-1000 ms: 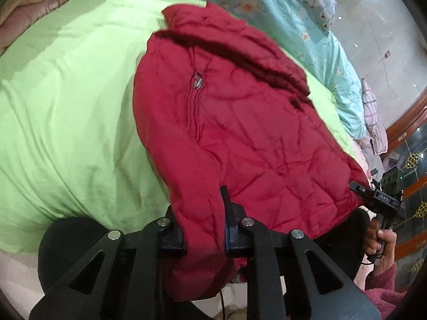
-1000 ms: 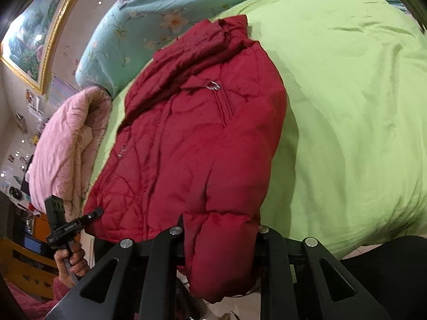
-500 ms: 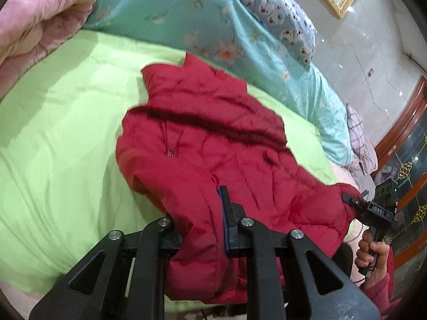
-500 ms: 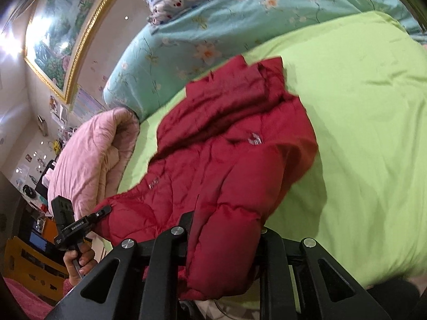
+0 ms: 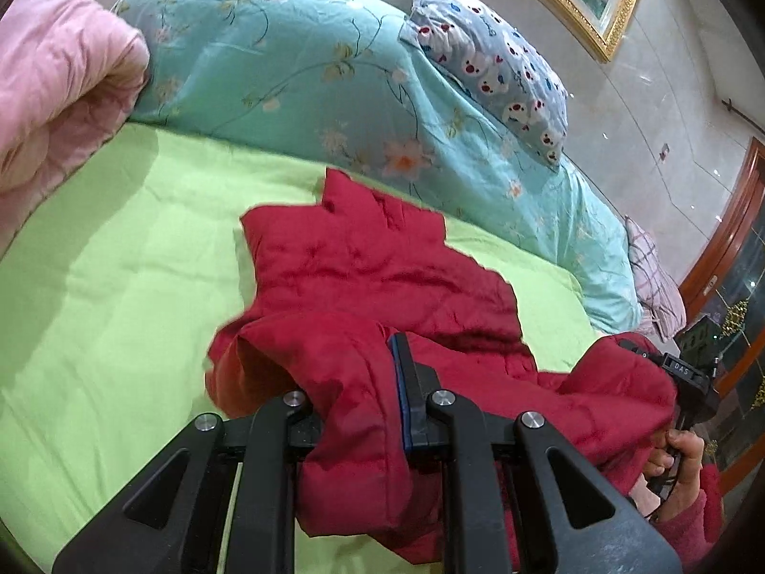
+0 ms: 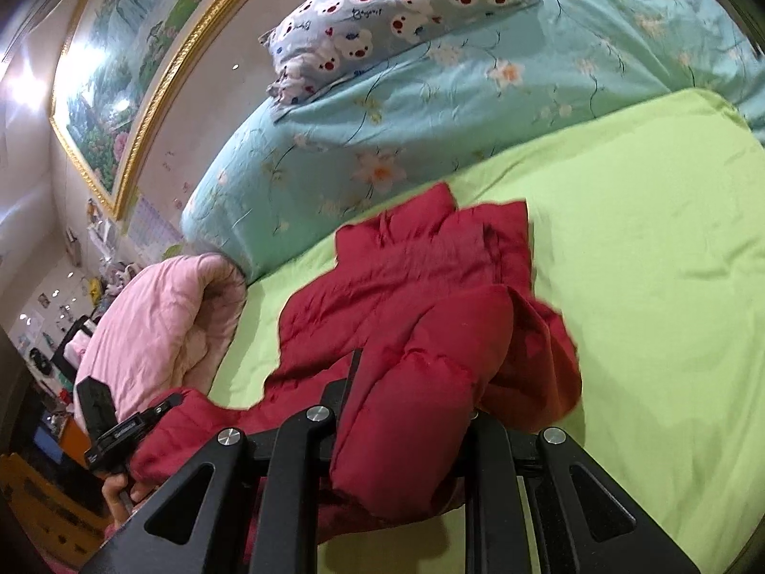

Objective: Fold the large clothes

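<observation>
Right in our left gripper (image 5: 356,392) we have a thick bunch of the red puffy jacket (image 5: 363,277), pinched tight between the two fingers. Our right gripper (image 6: 406,406) is pinched on the other bottom corner of the same jacket in just the same way. So we hold the near edge at both ends, and both hands are equally close to it.

From each gripper the jacket runs straight ahead and away from us. Its long way goes from our grippers out to its collar (image 5: 368,201). The near part hangs up off the green bed sheet (image 5: 119,287) and sags between our hands. The far part with the collar lies flat on the sheet.

We think the next move is to carry this near edge forward, over the flat part, toward the collar. The picture is a bit blurry there, so we cannot tell how neat the collar lies.

Just past the collar sits the blue flowery quilt (image 5: 296,81).
</observation>
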`<move>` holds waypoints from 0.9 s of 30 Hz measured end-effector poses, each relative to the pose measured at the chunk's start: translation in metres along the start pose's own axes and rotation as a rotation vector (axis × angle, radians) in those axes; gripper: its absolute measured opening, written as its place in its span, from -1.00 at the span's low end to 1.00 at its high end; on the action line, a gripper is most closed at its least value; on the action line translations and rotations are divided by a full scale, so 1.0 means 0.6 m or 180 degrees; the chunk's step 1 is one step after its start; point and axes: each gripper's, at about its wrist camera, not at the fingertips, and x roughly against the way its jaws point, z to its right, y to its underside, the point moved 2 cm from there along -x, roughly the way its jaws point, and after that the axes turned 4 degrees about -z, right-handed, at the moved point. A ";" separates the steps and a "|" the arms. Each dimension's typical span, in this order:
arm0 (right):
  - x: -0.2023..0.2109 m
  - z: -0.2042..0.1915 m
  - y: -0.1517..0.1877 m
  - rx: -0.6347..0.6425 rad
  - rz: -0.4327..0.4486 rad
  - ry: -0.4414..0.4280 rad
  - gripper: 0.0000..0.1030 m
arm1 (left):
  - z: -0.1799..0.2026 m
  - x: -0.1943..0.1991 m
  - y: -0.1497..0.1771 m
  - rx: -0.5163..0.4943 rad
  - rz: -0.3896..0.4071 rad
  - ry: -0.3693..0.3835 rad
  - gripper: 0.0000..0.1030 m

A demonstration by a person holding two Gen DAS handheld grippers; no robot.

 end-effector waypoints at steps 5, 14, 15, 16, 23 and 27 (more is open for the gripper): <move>-0.034 0.001 -0.054 -0.0001 0.0139 0.0052 -0.67 | -0.006 -0.031 -0.049 -0.0001 0.0100 -0.0017 -0.70; -0.107 0.012 -0.130 0.0005 0.0237 0.0181 -0.67 | -0.028 -0.105 -0.118 0.0100 0.0126 -0.0096 -0.70; -0.119 0.015 -0.141 -0.0007 0.0240 0.0202 -0.67 | -0.034 -0.117 -0.130 0.0142 0.0133 -0.0112 -0.70; -0.127 0.019 -0.149 -0.0025 0.0243 0.0213 -0.67 | -0.038 -0.127 -0.139 0.0174 0.0140 -0.0127 -0.70; -0.209 0.067 -0.214 -0.0281 0.0185 0.0313 -0.67 | -0.068 -0.217 -0.206 0.0305 0.0065 -0.0252 -0.70; -0.266 0.092 -0.241 -0.0331 0.0137 0.0465 -0.67 | -0.084 -0.276 -0.237 0.0387 -0.0040 -0.0310 -0.70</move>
